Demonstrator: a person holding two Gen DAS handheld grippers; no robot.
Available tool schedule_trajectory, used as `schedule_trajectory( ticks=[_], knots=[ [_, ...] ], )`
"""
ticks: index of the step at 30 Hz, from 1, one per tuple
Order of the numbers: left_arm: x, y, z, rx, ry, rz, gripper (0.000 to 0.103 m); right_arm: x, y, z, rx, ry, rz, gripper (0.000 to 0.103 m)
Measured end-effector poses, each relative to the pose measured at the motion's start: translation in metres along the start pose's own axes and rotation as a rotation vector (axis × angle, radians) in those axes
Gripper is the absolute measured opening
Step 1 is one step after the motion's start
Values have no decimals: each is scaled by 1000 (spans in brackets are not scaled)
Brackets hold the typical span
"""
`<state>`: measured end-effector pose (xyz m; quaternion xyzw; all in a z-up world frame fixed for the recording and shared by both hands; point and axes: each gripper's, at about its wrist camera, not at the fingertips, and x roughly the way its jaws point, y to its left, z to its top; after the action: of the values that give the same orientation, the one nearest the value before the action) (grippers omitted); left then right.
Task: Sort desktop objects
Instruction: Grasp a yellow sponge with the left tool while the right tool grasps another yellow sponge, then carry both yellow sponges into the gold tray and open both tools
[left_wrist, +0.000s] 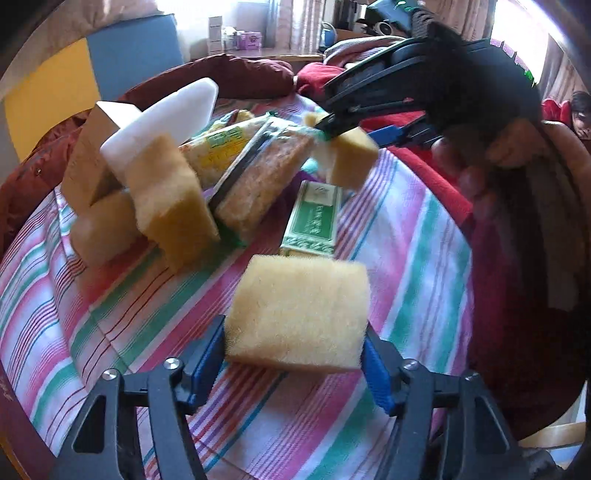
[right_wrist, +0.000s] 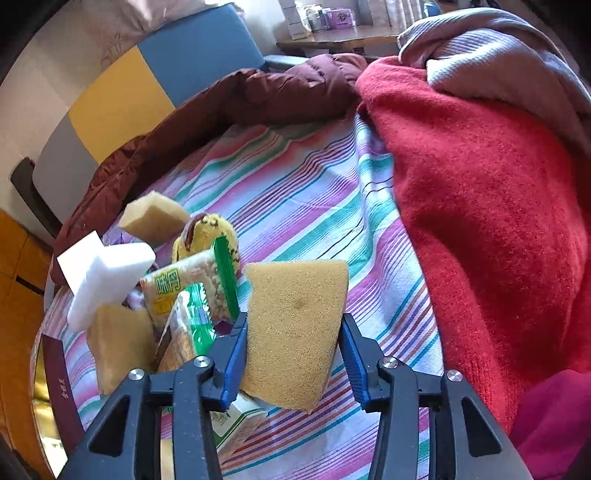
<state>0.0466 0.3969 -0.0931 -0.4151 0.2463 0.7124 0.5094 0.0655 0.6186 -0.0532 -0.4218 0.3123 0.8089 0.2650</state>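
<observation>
My left gripper (left_wrist: 295, 350) is shut on a yellow sponge block (left_wrist: 299, 314) and holds it just above the striped cloth (left_wrist: 406, 240). My right gripper (right_wrist: 291, 354) is shut on a second yellow sponge (right_wrist: 295, 328), lifted off the cloth; it shows in the left wrist view (left_wrist: 351, 155) under the black gripper body. A pile lies at the left: several more sponges (left_wrist: 173, 199), a white foam block (left_wrist: 162, 129), snack packets (left_wrist: 255, 184) and a green box (left_wrist: 314, 221). The same pile shows in the right wrist view (right_wrist: 177, 288).
A red blanket (right_wrist: 480, 203) and grey cloth (right_wrist: 498, 55) lie heaped at the right. A dark maroon jacket (right_wrist: 258, 96) runs along the far edge. A cardboard box (left_wrist: 92, 158) stands behind the pile. A person (left_wrist: 580, 114) sits at far right.
</observation>
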Motion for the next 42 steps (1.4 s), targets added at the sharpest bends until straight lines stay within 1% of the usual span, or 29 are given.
schedule_trajectory(
  ticks=[4,7,10,17,18,21,25,30,34,37,39,42],
  knots=[
    [-12,12,-10,-68,-42,-35,62,-7,-4,2,23,-37,8,47],
    [-26,18,-20,-110,-77,-27,62,-12,-5,2,30,-67,8,47],
    [-45,27,-31,-165,-110,-9,62,-22,-6,4,34,-115,17,47],
    [-96,54,-55,-275,-193,72,62,-43,8,2,-22,-218,73,47],
    [-99,56,-47,-289,-200,86,62,-46,10,1,-32,-232,84,47],
    [-118,71,-54,-342,-229,122,62,-53,15,-2,-57,-260,121,47],
    [-145,90,-70,-409,-259,199,62,-67,27,-9,-106,-288,151,47],
    [-177,117,-99,-499,-291,294,63,-94,63,-24,-201,-296,208,48],
    [-205,142,-132,-610,-315,375,63,-111,102,-41,-289,-291,274,48],
    [-221,158,-157,-677,-318,451,63,-117,136,-56,-346,-261,359,48],
    [-230,168,-173,-722,-317,486,63,-117,163,-69,-392,-231,415,48],
    [-240,181,-197,-781,-303,540,63,-112,206,-91,-461,-166,506,48]
  ],
)
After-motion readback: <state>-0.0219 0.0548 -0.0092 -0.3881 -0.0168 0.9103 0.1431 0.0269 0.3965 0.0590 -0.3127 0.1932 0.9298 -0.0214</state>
